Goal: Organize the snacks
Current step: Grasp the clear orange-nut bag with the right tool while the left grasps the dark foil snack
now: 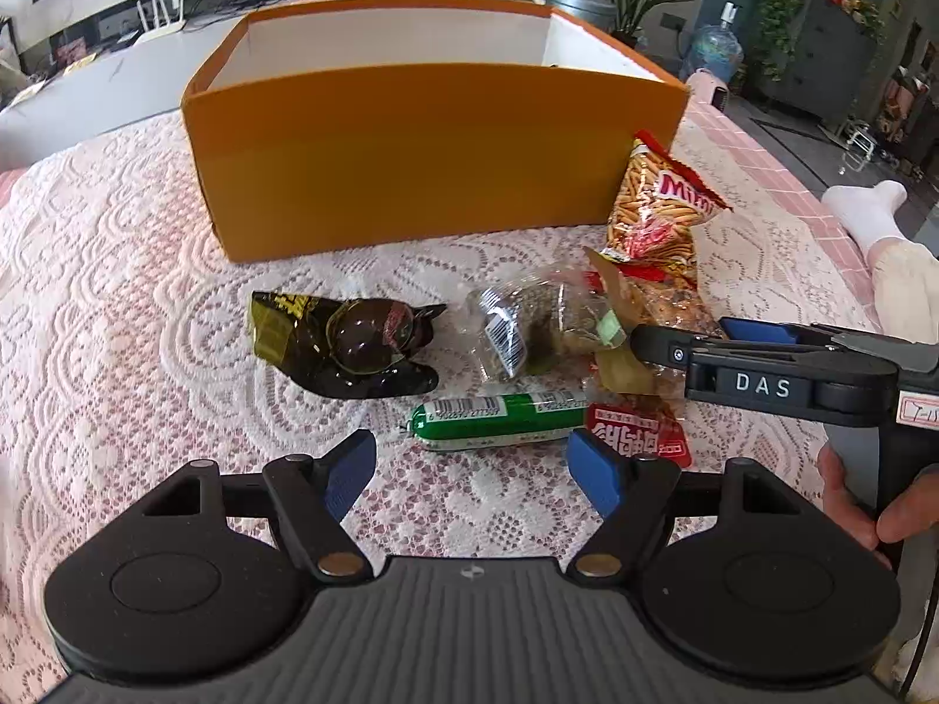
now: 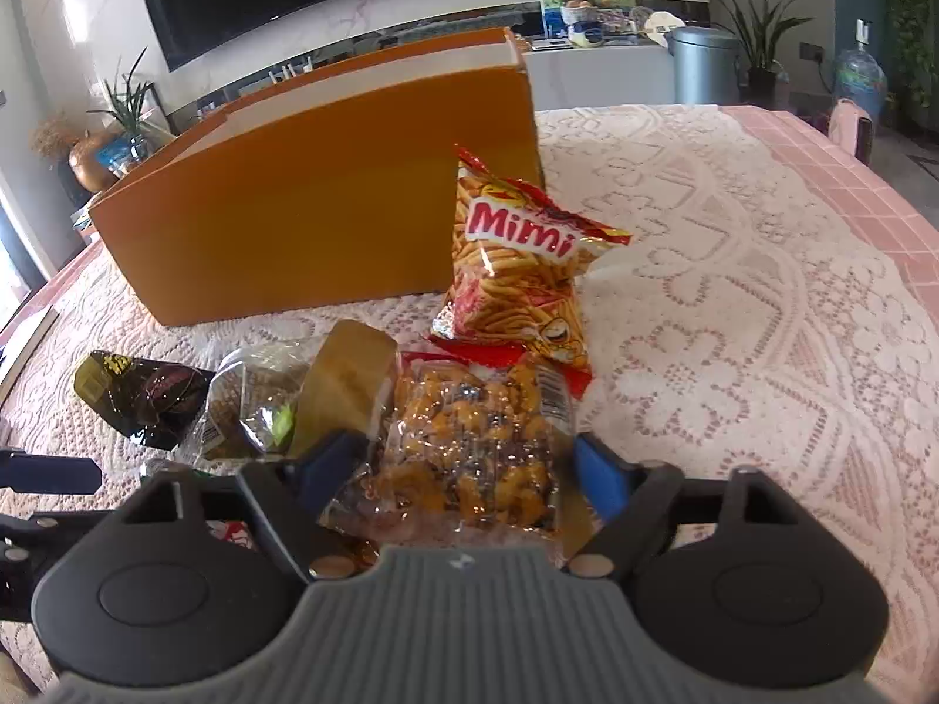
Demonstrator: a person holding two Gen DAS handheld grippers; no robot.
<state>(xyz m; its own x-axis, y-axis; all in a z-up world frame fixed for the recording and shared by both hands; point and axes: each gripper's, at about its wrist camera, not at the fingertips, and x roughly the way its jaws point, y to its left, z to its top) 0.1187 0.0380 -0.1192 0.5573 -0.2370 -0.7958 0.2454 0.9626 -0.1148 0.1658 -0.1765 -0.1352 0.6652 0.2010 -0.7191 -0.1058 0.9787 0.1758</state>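
An orange box (image 1: 434, 158) stands open-topped at the back of the lace cloth. In front of it lie a Mimi snack bag (image 2: 516, 270), a clear bag of golden snacks (image 2: 469, 446), a clear bag with a barcode (image 1: 516, 328), a dark packet (image 1: 346, 346), a green sausage (image 1: 493, 419) and a red packet (image 1: 639, 431). My left gripper (image 1: 472, 469) hangs open just short of the sausage, holding nothing. My right gripper (image 2: 463, 472) is open with the golden snack bag lying between its blue pads (image 2: 598, 475), which sit close to the bag's edges.
The table's lace cloth (image 2: 733, 322) stretches bare to the right of the snacks. A person's hand (image 1: 851, 498) holds the right gripper's handle, and a white-socked foot (image 1: 868, 217) shows beyond the table edge. A bin (image 2: 704, 64) and plants stand far behind.
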